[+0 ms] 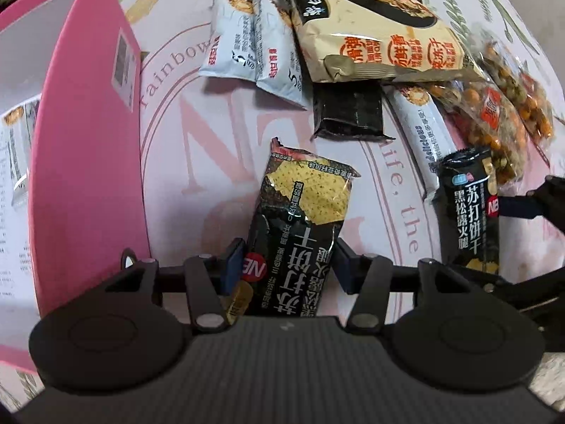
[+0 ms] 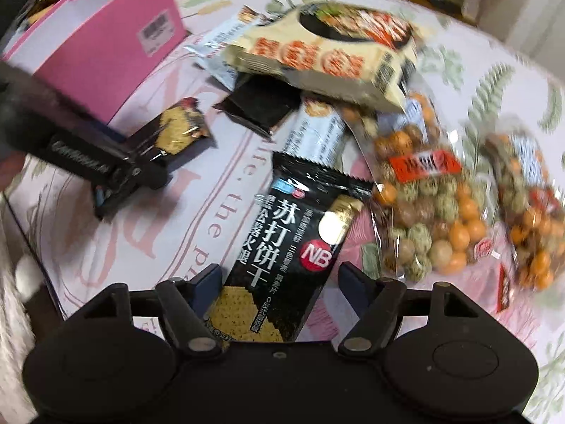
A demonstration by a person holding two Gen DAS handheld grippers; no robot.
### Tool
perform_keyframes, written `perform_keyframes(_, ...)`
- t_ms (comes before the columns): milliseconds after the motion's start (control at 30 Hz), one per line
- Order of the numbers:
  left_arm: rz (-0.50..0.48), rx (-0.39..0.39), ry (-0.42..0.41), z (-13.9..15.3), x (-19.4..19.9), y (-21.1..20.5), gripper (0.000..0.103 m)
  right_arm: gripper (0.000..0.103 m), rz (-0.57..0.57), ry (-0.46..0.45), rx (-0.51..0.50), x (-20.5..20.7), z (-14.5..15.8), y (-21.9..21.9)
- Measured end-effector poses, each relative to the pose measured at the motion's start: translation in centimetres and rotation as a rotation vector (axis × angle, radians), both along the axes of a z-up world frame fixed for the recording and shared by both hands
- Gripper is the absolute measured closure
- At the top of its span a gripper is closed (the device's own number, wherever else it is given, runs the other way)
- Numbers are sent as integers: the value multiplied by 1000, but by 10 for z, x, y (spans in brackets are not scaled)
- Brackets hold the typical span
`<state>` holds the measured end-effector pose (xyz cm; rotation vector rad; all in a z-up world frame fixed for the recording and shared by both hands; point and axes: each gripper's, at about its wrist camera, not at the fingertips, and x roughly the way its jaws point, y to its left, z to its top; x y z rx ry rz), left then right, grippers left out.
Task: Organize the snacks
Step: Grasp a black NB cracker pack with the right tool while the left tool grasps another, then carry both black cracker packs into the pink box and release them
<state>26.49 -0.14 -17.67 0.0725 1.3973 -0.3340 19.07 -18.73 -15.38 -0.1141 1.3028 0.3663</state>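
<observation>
My left gripper points down at a black soda-cracker packet lying on the printed tablecloth, and both blue pads press its sides. The right wrist view shows that gripper from the side, with the packet's end sticking out. A second black cracker packet lies between the fingers of my right gripper, which stands open with a gap on each side. That packet and the right gripper also show at the right edge of the left wrist view.
An open pink box stands to the left with a white packet inside. Behind lie a cream noodle pack, white-blue packets, a dark seaweed packet and bags of coated peanuts.
</observation>
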Motion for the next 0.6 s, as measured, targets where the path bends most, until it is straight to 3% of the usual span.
perform_keyframes(133,-5,14,-17,-2,-4,-2,51,26,-23,-18,-16,-1,0,2)
perform_keyframes(267,-23,33,-66,-1,-15,-7,54,41,9,-55,-51,-4,2,15)
perform_keyframes(600,39,18,-83,14,-41,1,55,42,-24,-26,7,-10,8,6)
